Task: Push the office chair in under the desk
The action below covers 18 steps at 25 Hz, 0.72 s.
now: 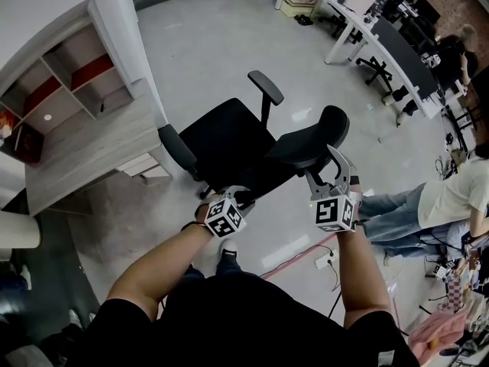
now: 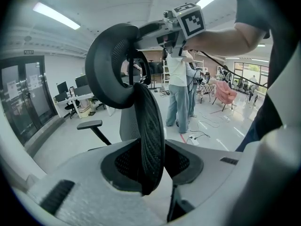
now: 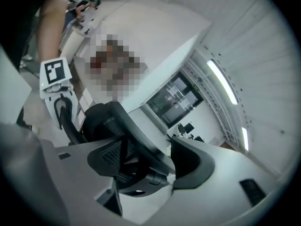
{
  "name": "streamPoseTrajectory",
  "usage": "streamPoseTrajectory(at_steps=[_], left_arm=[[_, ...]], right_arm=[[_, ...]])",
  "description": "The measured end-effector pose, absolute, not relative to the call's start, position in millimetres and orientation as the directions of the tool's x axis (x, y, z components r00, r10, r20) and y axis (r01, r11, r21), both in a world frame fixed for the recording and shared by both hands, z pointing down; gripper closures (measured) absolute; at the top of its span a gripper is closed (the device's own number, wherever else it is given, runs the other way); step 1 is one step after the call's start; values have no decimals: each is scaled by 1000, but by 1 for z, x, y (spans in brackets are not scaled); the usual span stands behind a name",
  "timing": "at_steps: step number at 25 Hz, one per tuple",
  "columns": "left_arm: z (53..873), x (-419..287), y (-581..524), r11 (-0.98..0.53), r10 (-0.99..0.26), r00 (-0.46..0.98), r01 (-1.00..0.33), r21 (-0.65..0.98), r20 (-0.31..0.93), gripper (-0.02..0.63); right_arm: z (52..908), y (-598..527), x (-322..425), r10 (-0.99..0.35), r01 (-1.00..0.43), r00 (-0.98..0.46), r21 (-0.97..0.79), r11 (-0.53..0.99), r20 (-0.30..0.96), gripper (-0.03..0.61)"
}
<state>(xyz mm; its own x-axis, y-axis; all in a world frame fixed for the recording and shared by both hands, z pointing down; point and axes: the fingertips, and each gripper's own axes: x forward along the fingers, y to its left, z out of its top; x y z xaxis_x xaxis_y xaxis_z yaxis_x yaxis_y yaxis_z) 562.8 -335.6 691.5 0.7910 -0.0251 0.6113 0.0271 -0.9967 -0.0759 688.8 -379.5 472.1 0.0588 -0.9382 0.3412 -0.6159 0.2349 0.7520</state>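
**Office chair** point(image 1: 225, 140): black, mesh-backed. Stands on the grey floor point(image 1: 214, 37) just off the near corner of the desk, not under it. Seat faces away from the person, one armrest point(image 1: 177, 147) close to the desk's edge.

**Desk** point(image 1: 92, 155): pale wood-grain top, at the left edge of the head view. Carries an open shelf unit point(image 1: 69, 82) along its far side.

**Left gripper** point(image 1: 231, 199): low behind the chair, angled downward. Jaws pinch the side edge of the mesh backrest point(image 2: 150, 135), whose rim fills the gap between the pads and apparently touches both.

**Right gripper** point(image 1: 334, 176): higher, at the top of the chair back. Jaws spread wide on either side of the headrest point(image 1: 313, 138) and its support. Pads stand clear of it, gripping nothing.

**Surroundings:**
- Long white desks point(image 1: 382, 37) toward the far right corner of the floor.
- A seated person point(image 1: 451, 201) at the right edge.
- A power strip point(image 1: 327, 260) and cables on the floor, near the right forearm.
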Motion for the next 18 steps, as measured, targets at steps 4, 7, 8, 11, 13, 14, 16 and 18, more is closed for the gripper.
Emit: streamPoseTrajectory(at_steps=[4,7,8,11,13,14,16,18], left_arm=[[691,562,-335,-996,-22,789,33,-78,614,483],[692,562,-336,-996,-22,789,33,-77,614,484],[692,562,-336,-997,-21,789,33,-76,614,483],[692,563,-337,-997,-17,790,35,-72,613,484],[692,564,-337,-997,-15,789,35,-70,614,484],[691,565,-336,-997,-14,789,35,-68,614,484],[692,565,-335,-998,-15,789,30,-62,614,484],[692,563,-335,-998,-17,788,22,-56,616,485]], right_arm=[[480,-390,674,-920,-407,12,842,354,392,302],[491,-395,665,-903,-293,-11,862,414,430,379],[494,-397,663,-900,-267,-13,865,424,437,411],[496,-400,661,-888,-232,-11,862,450,460,425],[497,-400,662,-872,-230,-9,848,478,489,431],[498,-399,663,-864,-229,-8,840,491,503,434],[499,-397,663,-852,-225,-8,830,511,523,436],[499,-395,661,-847,-221,-9,825,520,531,439]])
